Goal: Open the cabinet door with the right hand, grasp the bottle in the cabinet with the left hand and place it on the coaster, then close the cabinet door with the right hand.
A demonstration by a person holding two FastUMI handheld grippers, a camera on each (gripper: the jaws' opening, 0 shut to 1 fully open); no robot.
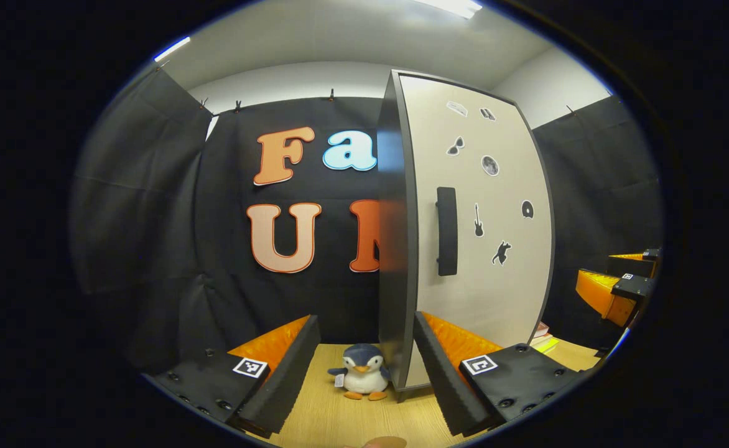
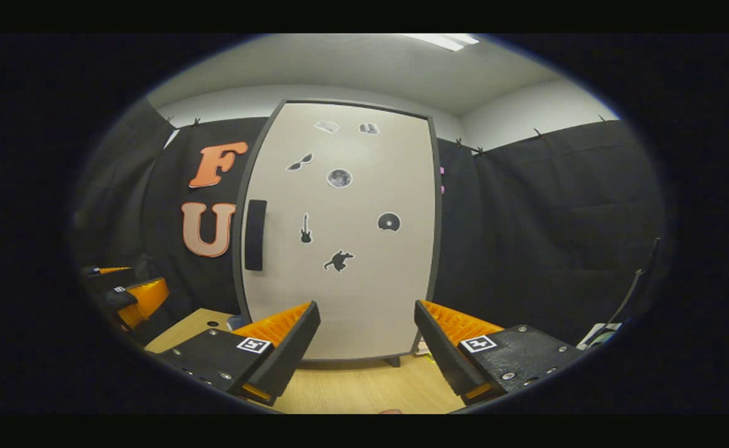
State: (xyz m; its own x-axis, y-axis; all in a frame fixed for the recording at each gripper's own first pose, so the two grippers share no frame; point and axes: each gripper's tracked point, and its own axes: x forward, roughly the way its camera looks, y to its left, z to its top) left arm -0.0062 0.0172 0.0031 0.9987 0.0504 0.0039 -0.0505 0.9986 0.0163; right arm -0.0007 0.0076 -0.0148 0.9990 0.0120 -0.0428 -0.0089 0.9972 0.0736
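A tall cabinet stands on the wooden table with its pale door (image 2: 352,274) shut, hiding what is inside. The door carries small stickers and a black vertical handle (image 2: 255,235) on its left side. My right gripper (image 2: 366,308) is open, facing the door squarely from a short distance with nothing between its fingers. My left gripper (image 1: 364,320) is open too, off the cabinet's dark left side (image 1: 394,249), where the handle (image 1: 446,231) shows on the door front. A brown rounded edge (image 1: 380,443), perhaps the coaster, peeks in at the bottom.
A small penguin plush (image 1: 363,372) sits on the table (image 1: 321,417) by the cabinet's left front corner. Flat books (image 1: 542,336) lie beside the cabinet's right foot. The right gripper (image 1: 619,286) hovers at far right; the left gripper (image 2: 128,289) shows at far left.
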